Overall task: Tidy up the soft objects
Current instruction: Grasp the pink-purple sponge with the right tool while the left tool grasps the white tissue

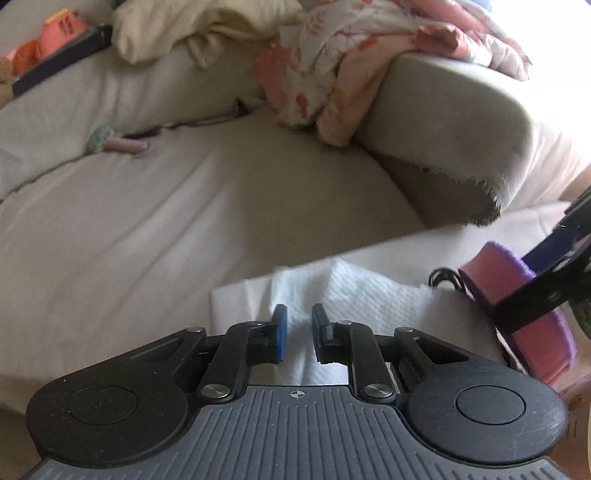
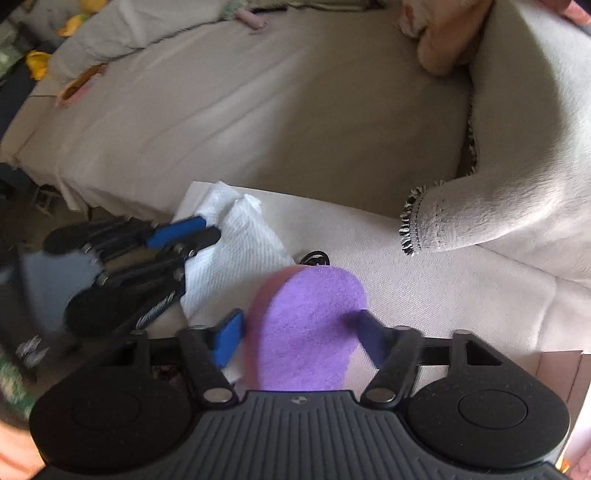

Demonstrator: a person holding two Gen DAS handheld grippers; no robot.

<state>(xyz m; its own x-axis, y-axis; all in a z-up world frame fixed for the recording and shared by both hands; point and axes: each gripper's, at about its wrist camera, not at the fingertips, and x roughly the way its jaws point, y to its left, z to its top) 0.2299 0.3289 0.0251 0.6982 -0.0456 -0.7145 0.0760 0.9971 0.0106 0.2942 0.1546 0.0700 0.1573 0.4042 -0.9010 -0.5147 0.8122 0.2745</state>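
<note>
Where cluttered, a beige sofa (image 1: pixel 155 206)

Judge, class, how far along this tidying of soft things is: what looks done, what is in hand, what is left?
Done: nothing visibly sorted yet. In hand: the right gripper grips the purple sponge; the left gripper straddles the white paper towel. Left: floral cloth and cream cloth lie heaped on the sofa.

A rumpled white paper towel (image 2: pixel 236 243) lies on a pale cloth. Just beside it, a pink sponge (image 2: pixel 310 332) with a purple scrubbing face stands tilted.
</note>
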